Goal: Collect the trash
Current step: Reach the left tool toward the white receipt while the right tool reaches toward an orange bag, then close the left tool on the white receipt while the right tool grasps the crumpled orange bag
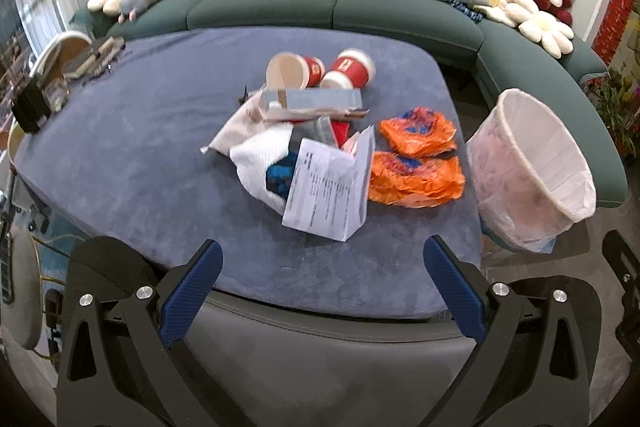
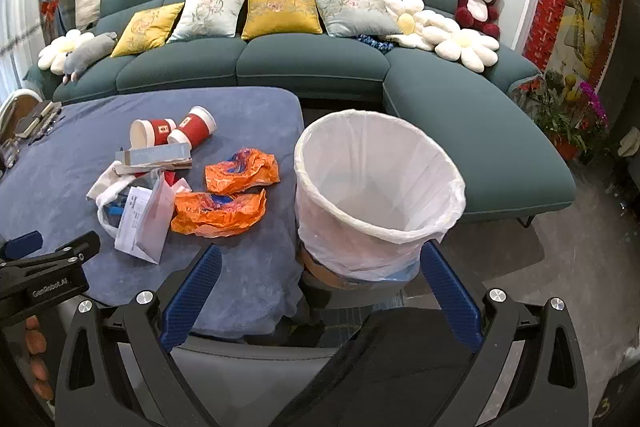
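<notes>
A pile of trash lies on the blue-covered table [image 1: 132,163]: two red paper cups [image 1: 320,69] on their sides, a long grey box [image 1: 316,101], a folded printed paper [image 1: 328,187], a white bag [image 1: 260,157] and two crumpled orange wrappers [image 1: 416,163]. A white-lined bin [image 1: 528,167] stands beside the table's right edge. My left gripper [image 1: 322,255] is open above the table's near edge, short of the paper. My right gripper [image 2: 320,259] is open with nothing between its fingers, just in front of the bin [image 2: 376,187]. The orange wrappers [image 2: 228,191] and cups [image 2: 172,131] lie to its left.
A curved green sofa [image 2: 312,63] with cushions and plush toys wraps behind the table and bin. Small items [image 1: 96,61] sit at the table's far left corner. A grey chair back [image 1: 320,355] is below the grippers. Potted flowers [image 2: 568,111] stand at the right.
</notes>
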`<state>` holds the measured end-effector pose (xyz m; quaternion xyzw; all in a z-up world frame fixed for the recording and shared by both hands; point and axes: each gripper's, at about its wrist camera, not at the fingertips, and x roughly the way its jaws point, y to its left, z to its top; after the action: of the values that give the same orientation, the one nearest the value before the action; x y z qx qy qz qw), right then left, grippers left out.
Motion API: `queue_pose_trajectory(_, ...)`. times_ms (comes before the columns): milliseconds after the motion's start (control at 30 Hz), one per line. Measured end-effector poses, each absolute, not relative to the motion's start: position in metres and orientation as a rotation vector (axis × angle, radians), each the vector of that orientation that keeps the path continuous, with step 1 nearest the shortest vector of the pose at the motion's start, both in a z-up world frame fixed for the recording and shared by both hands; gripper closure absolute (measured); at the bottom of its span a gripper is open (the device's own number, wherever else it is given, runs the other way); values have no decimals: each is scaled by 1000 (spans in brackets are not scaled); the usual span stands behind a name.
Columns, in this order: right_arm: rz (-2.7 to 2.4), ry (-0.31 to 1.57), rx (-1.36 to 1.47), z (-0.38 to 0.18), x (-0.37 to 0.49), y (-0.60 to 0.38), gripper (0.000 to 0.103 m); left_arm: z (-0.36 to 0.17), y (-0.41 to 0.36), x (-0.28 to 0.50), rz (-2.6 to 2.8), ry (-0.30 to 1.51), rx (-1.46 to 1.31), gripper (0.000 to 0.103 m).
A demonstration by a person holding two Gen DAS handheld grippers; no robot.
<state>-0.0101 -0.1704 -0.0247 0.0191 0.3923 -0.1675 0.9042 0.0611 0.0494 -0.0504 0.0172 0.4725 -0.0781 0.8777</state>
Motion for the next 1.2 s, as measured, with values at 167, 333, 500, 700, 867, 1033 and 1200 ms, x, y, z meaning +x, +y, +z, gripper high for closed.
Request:
queue_pose_trajectory(167,-322,828,42,-34,6,-167,7,-66,46,78,-187,999,45,7)
queue_pose_trajectory(333,-323,852,20,-44,27,-165,7,-81,34,98,-214,1011,53,15)
queue_pose_trajectory(500,-307,867,27,-53,45,-164,7,-102,19,118,-265,1057,64,30)
queue_pose_trajectory(700,-271,906,46,-70,68,-156,10,-126,8,133,-294,1111,77,59)
queue_pose_trajectory(867,-248,937,54,-87,90,-148,10,-134,18,139,-291,1144,27,99)
queue_pose_trajectory(1033,-221,980,100,-107,113,-143,17,-127,31,137,-288,1119,3,101)
queue_pose_trajectory(1200,-223,1020,178,-128,132,-148,21,-126,42,141,-299,1135,-59,101)
